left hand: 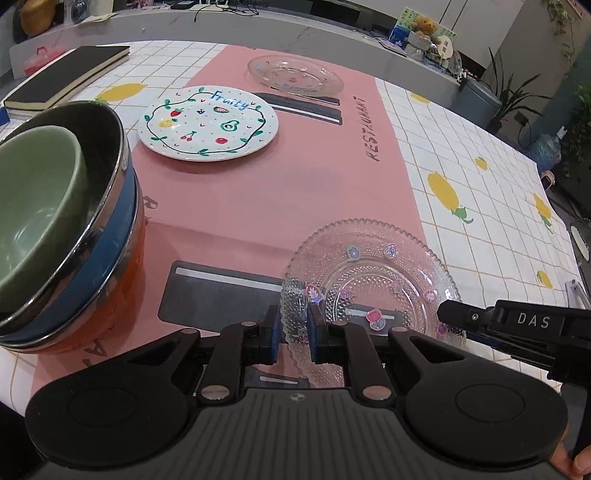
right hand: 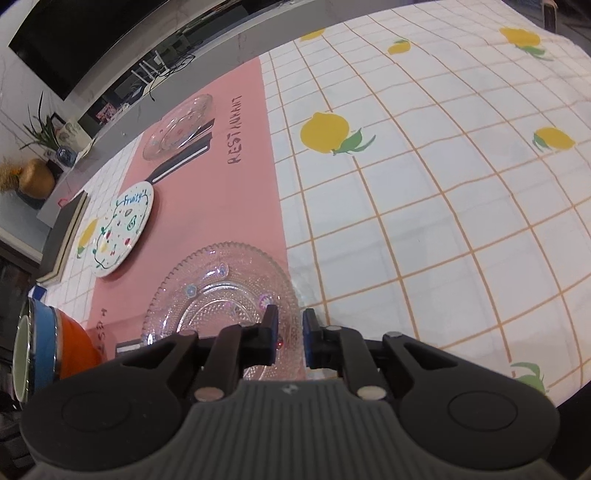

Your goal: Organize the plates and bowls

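Note:
A clear beaded glass plate [left hand: 373,280] with small flower stickers lies near me on the pink mat [left hand: 295,184]. My left gripper [left hand: 294,326] straddles its near-left rim, jaws narrowly apart around the rim. My right gripper [right hand: 290,332] straddles the same plate's [right hand: 221,291] right rim, jaws narrow; its black finger shows in the left wrist view [left hand: 465,314]. A white "Fruity" plate [left hand: 208,123] and a second clear glass plate [left hand: 295,75] lie farther back. A stack of bowls [left hand: 62,229], green in steel in blue in orange, stands at the left.
Black books [left hand: 66,75] lie at the far left. The lemon-print checked tablecloth [right hand: 443,203] covers the table to the right. A grey counter [left hand: 332,33] with clutter runs behind the table. The table's right edge falls off near plants [left hand: 517,99].

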The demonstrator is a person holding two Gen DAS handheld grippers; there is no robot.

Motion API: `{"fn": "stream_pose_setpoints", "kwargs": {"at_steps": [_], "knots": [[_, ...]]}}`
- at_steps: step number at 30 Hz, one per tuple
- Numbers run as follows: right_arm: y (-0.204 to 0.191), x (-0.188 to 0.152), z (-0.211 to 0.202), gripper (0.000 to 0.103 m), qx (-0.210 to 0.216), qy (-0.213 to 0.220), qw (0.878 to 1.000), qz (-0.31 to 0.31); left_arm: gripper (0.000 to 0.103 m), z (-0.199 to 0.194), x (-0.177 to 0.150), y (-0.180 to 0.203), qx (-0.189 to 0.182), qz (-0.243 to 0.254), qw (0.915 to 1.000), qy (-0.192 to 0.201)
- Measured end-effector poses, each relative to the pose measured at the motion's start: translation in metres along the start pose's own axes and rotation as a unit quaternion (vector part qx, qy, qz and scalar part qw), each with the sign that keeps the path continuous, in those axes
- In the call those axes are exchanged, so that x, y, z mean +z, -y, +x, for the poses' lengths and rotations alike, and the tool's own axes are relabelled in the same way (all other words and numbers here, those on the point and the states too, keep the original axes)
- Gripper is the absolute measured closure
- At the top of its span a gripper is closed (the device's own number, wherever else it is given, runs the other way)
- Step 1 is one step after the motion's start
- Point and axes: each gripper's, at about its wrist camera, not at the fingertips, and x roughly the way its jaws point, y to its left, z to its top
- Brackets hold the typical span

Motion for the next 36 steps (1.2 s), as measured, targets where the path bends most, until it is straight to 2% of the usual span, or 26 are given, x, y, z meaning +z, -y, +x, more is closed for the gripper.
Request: {"fn": "stream_pose_setpoints", "kwargs": {"at_steps": [8,10,14,17,19,24,28,32,36], "knots": [[-0.002,-0.001,0.001,0.091,-0.004,0.002,1.000,-0.008,0.085,0.002,0.003,-0.001,-0.004,0.000,1.0000,-0.008],[-0.003,-0.001,0.000,0.088,-0.004,0.002,1.000,-0.010,0.078,0.001,0.004,-0.002,-0.009,-0.001,0.9999,-0.008],[-0.006,-0.001,-0.004,0.087,-0.006,0.007,1.000,-0.017,0.072,-0.003,0.006,-0.003,-0.012,0.001,0.9999,0.000],[-0.007,0.001,-0.009,0.080,-0.001,0.013,1.000,-0.019,0.066,-0.007,0.008,-0.002,-0.009,0.009,0.9999,0.009],[-0.010,0.002,-0.014,0.076,0.002,0.021,0.999,-0.026,0.063,-0.011,0.010,-0.001,-0.012,0.015,0.9997,0.016],[-0.025,0.007,-0.027,0.073,0.011,0.044,0.997,-0.055,0.063,-0.025,0.018,0.004,-0.016,0.036,0.9986,0.035],[-0.038,0.010,-0.037,0.060,0.007,0.076,0.994,-0.081,0.063,-0.040,0.029,0.005,-0.026,0.048,0.9967,0.060],[-0.051,0.014,-0.041,0.058,0.003,0.102,0.989,-0.107,0.063,-0.055,0.042,0.004,-0.020,0.063,0.9934,0.093],[-0.058,0.020,-0.042,0.057,0.047,0.117,0.985,-0.119,0.063,-0.068,0.058,-0.007,-0.005,0.067,0.9907,0.118]]}}
